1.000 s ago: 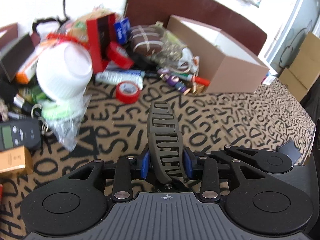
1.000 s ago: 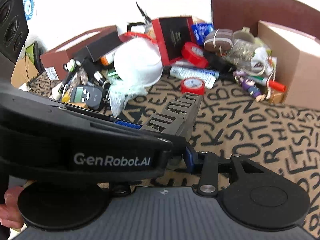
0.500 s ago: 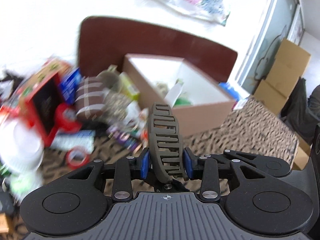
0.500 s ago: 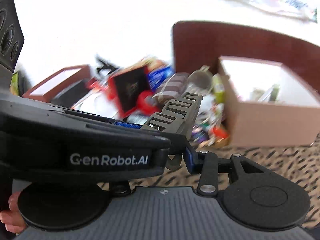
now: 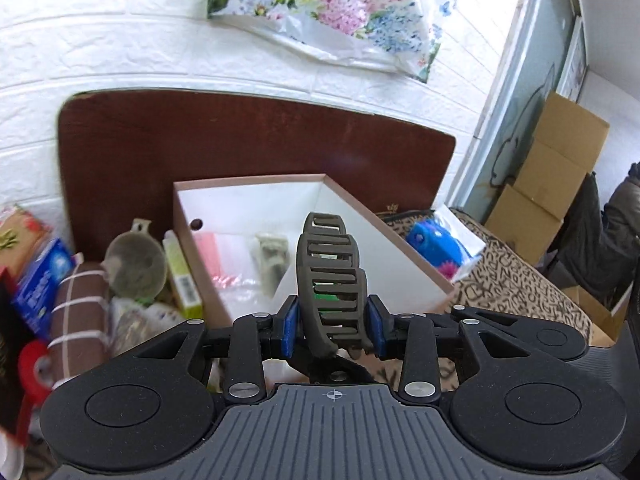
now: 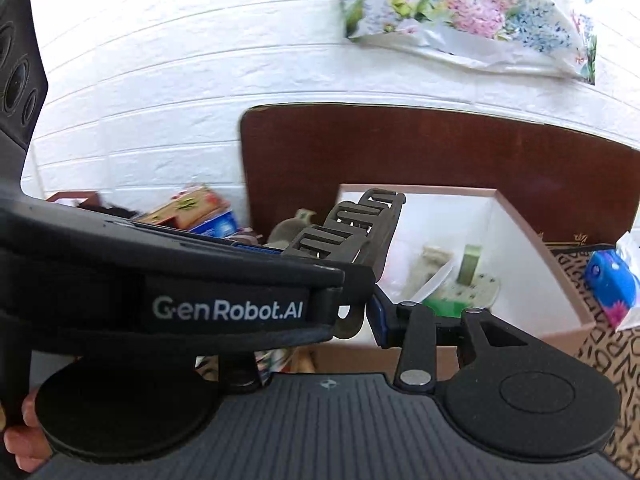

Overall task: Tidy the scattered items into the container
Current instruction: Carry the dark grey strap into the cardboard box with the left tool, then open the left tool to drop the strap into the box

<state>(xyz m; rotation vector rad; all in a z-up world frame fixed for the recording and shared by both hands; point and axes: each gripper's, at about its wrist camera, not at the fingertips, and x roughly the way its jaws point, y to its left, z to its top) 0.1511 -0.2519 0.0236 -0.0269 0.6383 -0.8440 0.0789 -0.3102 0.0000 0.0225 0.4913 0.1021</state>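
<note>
Bright daylight, wall (image 5: 120, 32) near glare; clutter (image 5: 60, 300) at 9 o'clock motion-blurred (fisheye bends edges, corners vignetted black).

You face a white brick-pattern wall (image 5: 120, 40) with a floral sheet (image 5: 328, 12) hung on it. Brown wooden board (image 5: 240, 140) leans below. Stacked cardboard boxes (image 5: 548, 168) stand right, daylit.
</note>
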